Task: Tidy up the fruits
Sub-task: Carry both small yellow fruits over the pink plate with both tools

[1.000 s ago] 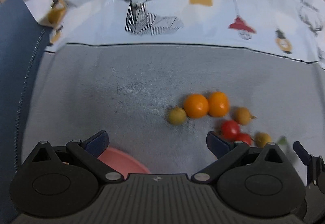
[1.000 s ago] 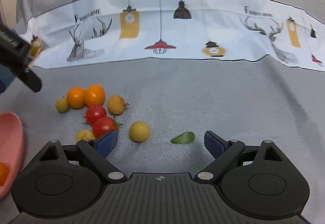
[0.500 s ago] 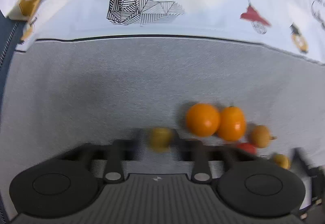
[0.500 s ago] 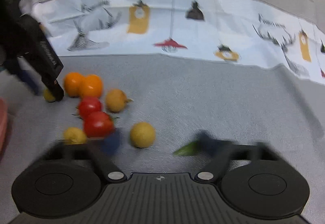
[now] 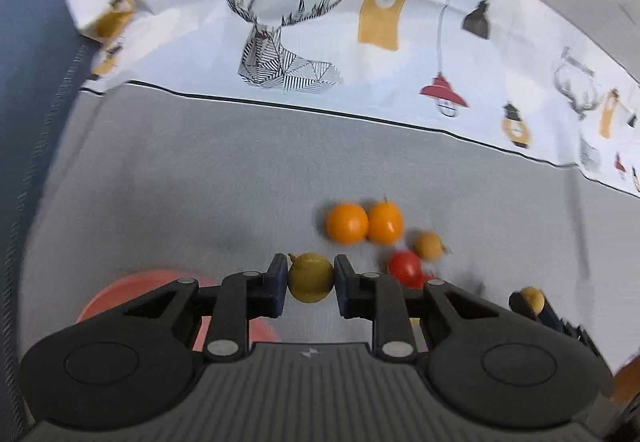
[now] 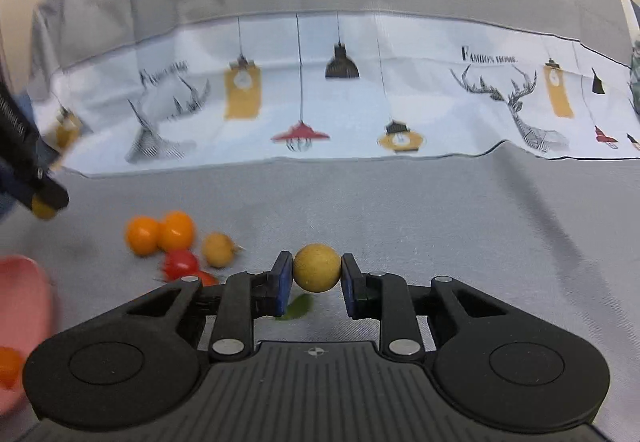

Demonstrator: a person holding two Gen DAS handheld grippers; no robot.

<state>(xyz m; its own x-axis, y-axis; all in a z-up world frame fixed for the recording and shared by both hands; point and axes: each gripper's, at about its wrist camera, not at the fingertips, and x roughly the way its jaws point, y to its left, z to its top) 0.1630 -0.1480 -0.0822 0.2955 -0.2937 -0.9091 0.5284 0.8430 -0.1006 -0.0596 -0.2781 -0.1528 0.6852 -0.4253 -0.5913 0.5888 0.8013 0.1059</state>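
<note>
My left gripper (image 5: 311,280) is shut on a small yellow-green fruit (image 5: 311,284) and holds it above the grey cloth. My right gripper (image 6: 316,274) is shut on a round yellow fruit (image 6: 317,268), also lifted. On the cloth lie two orange fruits (image 5: 364,222), a red tomato (image 5: 405,265) and a small yellow fruit (image 5: 429,246); the same cluster shows in the right wrist view (image 6: 160,233). The left gripper with its fruit (image 6: 42,207) appears at the left edge of the right wrist view. The right gripper with its fruit (image 5: 532,298) shows at the lower right of the left wrist view.
A pink bowl (image 5: 132,292) sits at the lower left, partly behind my left gripper; in the right wrist view (image 6: 24,302) it holds an orange fruit (image 6: 9,366). A green leaf (image 6: 298,308) lies under the right gripper. A printed white cloth (image 6: 320,113) rises behind.
Both grippers were open a second ago. Each has closed on a yellow fruit and lifted it off the cloth.
</note>
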